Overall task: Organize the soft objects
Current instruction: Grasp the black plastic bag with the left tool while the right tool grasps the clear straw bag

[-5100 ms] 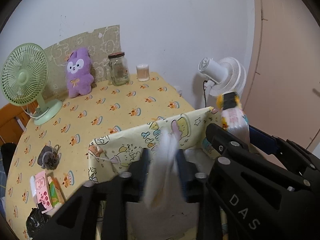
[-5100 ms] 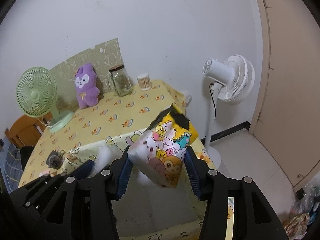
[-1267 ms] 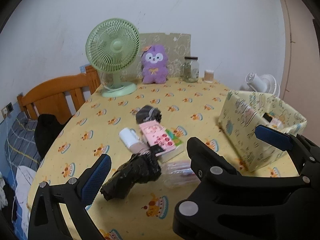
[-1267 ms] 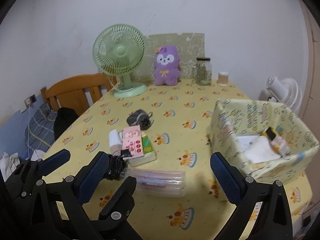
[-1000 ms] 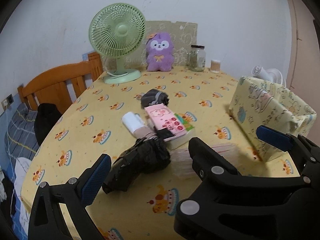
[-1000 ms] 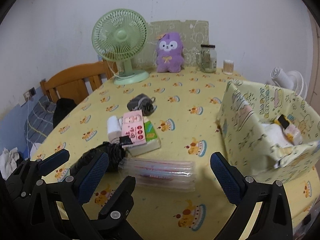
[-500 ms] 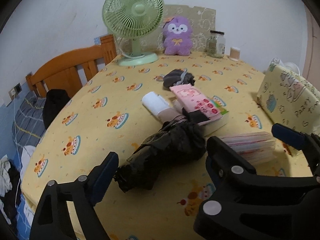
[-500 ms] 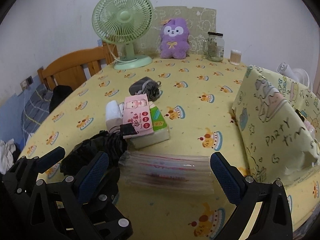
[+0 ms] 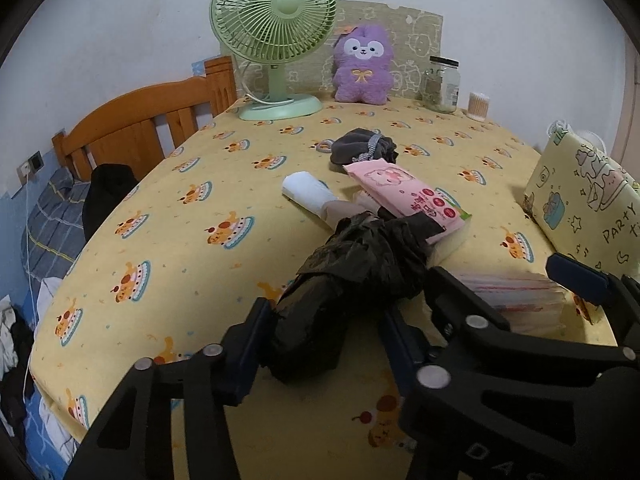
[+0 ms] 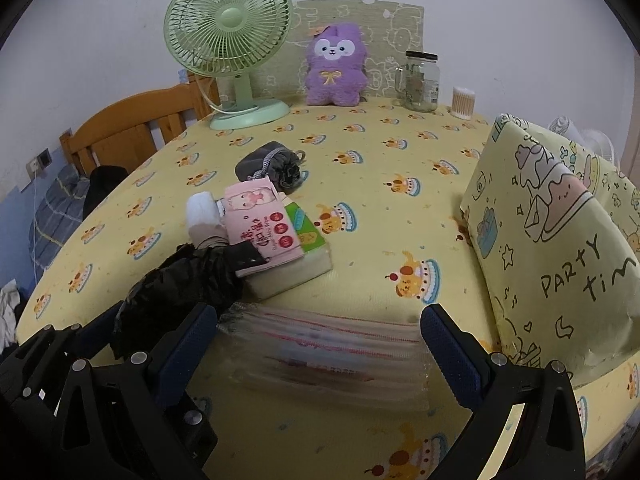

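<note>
The left tool (image 9: 320,332) is sitting low at the near edge of the worktop (image 9: 192,240), its jaws standing narrow on either side of the near end of the black bag (image 9: 352,280); the fingers (image 9: 244,344) are looking close against the crumpled plastic, though I cannot tell whether they are gripping it or only flanking it; the bag is lying with its long axis running from the tool away toward the far right, its far end touching the pink pack (image 9: 404,192) stacked on the green pack (image 10: 306,232).

The right tool (image 10: 316,344) is standing wide, its two blue pads bracketing the clear pack (image 10: 324,348), which is lying flat near the near edge with its long axis crosswise to the tool, left to right; the pads are sitting just beyond its two short ends and are not touching it as far as the view shows; so each tool is the nearer one to its own thing, left to the bag, right to the clear pack.

The box (image 10: 560,240) is standing at the right edge, just beside the right tool and well apart from the left one; judging by the task, both things are bound for it, and the bag has the longer way to go, across the clear pack.

A white roll (image 9: 308,192) and a grey pouch (image 9: 360,148) are lying farther in, toward the middle.
</note>
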`<move>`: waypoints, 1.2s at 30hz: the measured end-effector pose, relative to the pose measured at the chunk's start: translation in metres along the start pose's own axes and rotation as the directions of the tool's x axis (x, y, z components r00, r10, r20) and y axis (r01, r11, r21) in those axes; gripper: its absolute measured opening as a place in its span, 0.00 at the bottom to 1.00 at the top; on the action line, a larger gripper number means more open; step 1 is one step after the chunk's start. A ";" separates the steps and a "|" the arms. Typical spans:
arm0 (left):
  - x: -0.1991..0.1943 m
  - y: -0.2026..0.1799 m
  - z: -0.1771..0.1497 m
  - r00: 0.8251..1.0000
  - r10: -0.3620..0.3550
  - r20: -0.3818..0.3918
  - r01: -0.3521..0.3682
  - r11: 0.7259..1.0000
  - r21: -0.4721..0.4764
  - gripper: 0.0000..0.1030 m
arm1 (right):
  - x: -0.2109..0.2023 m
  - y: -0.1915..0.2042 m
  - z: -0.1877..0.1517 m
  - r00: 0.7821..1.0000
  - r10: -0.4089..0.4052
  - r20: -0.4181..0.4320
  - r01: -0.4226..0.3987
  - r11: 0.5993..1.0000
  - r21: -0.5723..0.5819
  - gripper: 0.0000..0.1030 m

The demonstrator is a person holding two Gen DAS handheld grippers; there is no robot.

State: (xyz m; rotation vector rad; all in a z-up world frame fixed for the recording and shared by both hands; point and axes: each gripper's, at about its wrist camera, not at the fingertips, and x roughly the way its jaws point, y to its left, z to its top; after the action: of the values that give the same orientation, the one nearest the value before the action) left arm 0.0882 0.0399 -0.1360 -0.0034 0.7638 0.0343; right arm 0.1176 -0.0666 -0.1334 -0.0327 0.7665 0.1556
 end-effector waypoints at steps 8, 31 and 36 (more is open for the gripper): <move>-0.006 -0.008 -0.002 1.000 0.007 -0.005 -0.007 1.000 0.018 0.33 | -0.003 -0.008 -0.004 1.000 -0.004 -0.012 0.004 1.000 0.021 1.00; -0.013 -0.023 -0.006 0.999 0.050 -0.005 -0.049 0.997 0.059 0.29 | -0.009 -0.012 -0.011 0.996 0.062 -0.068 -0.063 0.998 -0.004 0.40; -0.017 -0.026 -0.009 0.999 0.047 -0.007 -0.046 0.997 0.054 0.27 | -0.015 -0.012 -0.015 0.996 0.069 -0.057 -0.070 0.998 -0.011 0.26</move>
State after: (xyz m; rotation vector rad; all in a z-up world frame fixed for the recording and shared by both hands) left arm 0.0707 0.0136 -0.1310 0.0652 0.7729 0.0581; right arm 0.0988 -0.0819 -0.1340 -0.0228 0.8240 0.2262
